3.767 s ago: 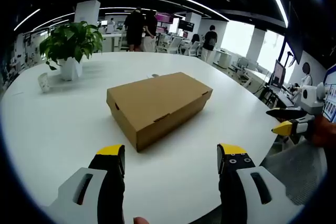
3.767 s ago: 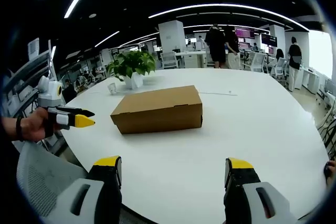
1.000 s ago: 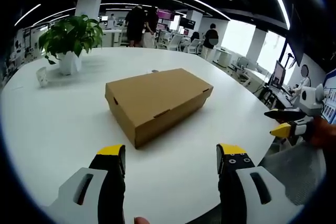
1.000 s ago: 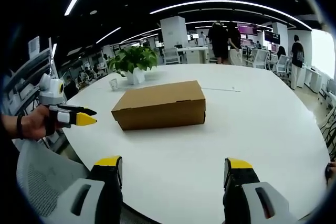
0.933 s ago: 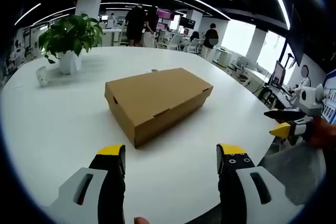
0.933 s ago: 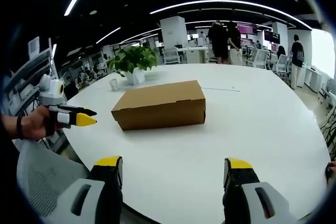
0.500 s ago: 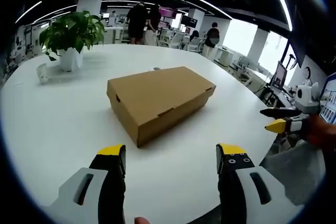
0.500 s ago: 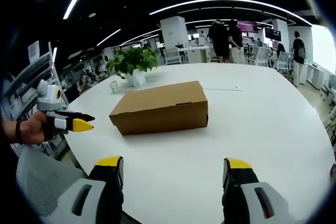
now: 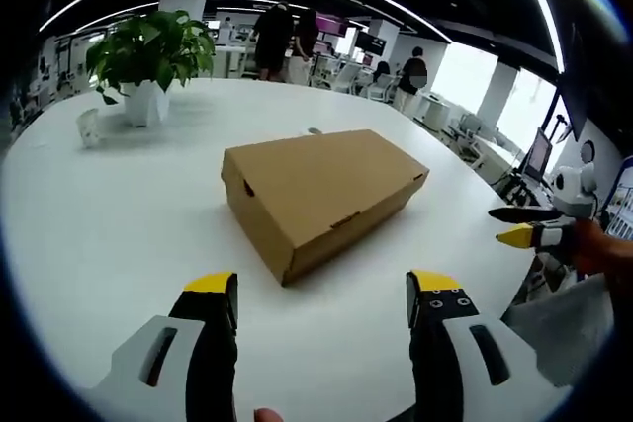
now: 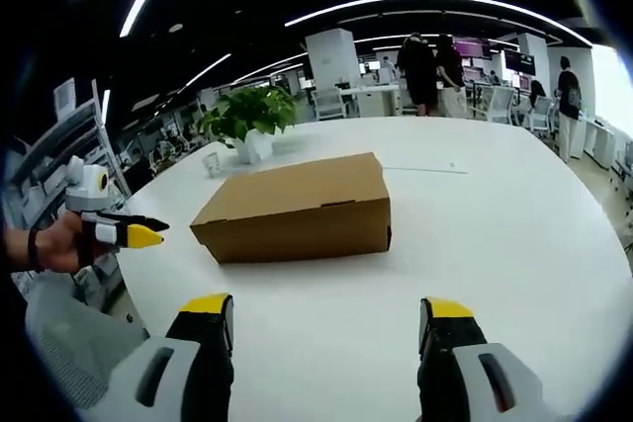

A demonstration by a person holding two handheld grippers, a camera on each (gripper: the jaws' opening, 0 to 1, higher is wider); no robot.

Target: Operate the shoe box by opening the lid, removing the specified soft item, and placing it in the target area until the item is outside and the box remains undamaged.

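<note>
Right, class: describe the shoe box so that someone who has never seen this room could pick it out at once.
Start at the big round white table. Near its middle, nearer than the potted plant and small cup, lies the shoe box. It is the one plain brown cardboard thing there, long, low, lid shut.

white table (image 9: 89,234) — shoe box (image 9: 321,190), potted plant (image 9: 148,56), cup (image 9: 89,128)

The box (image 9: 321,188) is showing plain tan-brown cardboard with no print, its lid shut, and it is sitting on a table (image 9: 99,214) that is gleaming white. The left gripper (image 9: 321,294) is wearing black jaws with yellow tips over pale grey bodies; the right gripper (image 10: 324,313) is carrying the same black, yellow and grey. The plant (image 9: 148,46) is spreading bright green leaves above a white pot (image 9: 146,104).
</note>
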